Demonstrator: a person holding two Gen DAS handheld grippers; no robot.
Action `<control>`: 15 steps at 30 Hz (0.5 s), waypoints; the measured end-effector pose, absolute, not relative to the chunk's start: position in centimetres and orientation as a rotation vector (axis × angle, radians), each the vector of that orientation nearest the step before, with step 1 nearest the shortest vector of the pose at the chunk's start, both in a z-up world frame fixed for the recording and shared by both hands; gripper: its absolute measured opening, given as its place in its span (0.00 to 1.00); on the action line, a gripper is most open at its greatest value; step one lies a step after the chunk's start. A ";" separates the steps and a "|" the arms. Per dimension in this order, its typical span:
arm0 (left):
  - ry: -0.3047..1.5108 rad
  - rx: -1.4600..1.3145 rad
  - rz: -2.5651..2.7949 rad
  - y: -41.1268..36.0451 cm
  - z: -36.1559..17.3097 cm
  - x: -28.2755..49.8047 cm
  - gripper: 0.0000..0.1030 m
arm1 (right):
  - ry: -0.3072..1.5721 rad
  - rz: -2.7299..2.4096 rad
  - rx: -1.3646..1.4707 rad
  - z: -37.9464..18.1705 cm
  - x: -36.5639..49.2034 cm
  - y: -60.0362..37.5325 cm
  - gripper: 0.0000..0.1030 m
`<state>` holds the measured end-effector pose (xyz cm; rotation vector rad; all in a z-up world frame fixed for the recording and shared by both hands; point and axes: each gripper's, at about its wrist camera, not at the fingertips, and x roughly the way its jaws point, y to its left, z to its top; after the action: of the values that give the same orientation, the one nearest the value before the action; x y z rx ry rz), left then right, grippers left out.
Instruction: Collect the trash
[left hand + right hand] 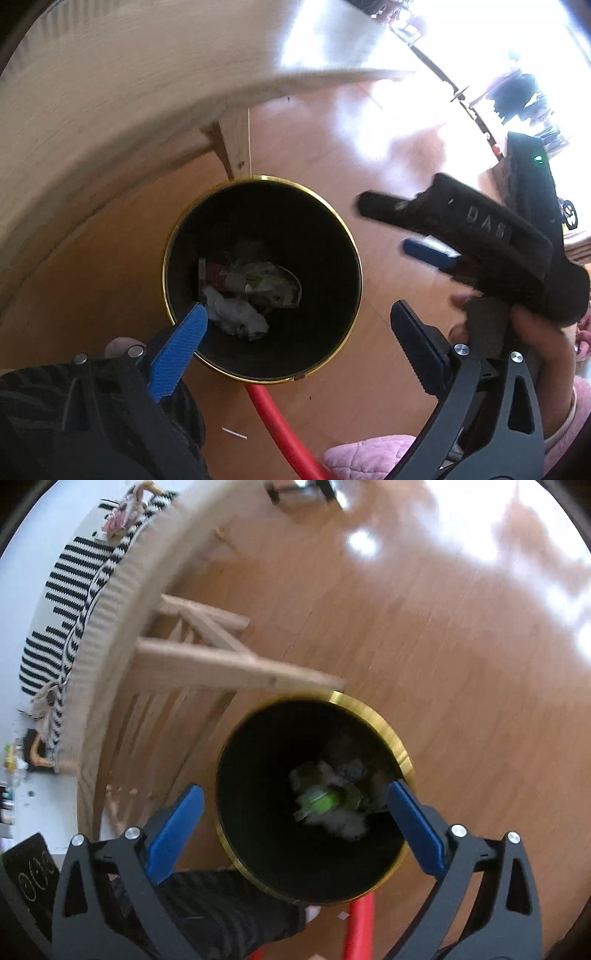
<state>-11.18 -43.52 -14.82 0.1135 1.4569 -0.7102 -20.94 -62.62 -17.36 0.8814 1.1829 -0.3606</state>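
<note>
Both your hand-held grippers, left [299,339] and right [295,823], hang wide and empty over the bin [352,258] on the floor. Trash [243,295] lies straight below at the bottom (crumpled paper, something green). Neither is nearer.

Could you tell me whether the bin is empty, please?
No, the bin holds crumpled paper and other scraps at its bottom.

Home living rm: wood floor [424,646], striped rug [74,602], wooden table [110,92], gold-rimmed bin [262,277].
</note>
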 end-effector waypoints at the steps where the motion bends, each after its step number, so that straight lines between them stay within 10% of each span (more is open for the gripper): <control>1: 1.411 0.098 -0.724 -43.3 -13.7 -11.3 0.94 | 1.132 -0.397 0.838 -16.1 -21.2 -63.1 0.93; 15: 0.883 0.121 -0.241 -26.8 1.8 -0.4 0.94 | 0.867 -0.283 0.435 -5.7 -11.0 -56.1 0.93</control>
<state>-0.36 -26.85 1.81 0.1213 0.8834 -0.2413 -11.03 -56.14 -5.70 0.4348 0.8674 -0.2830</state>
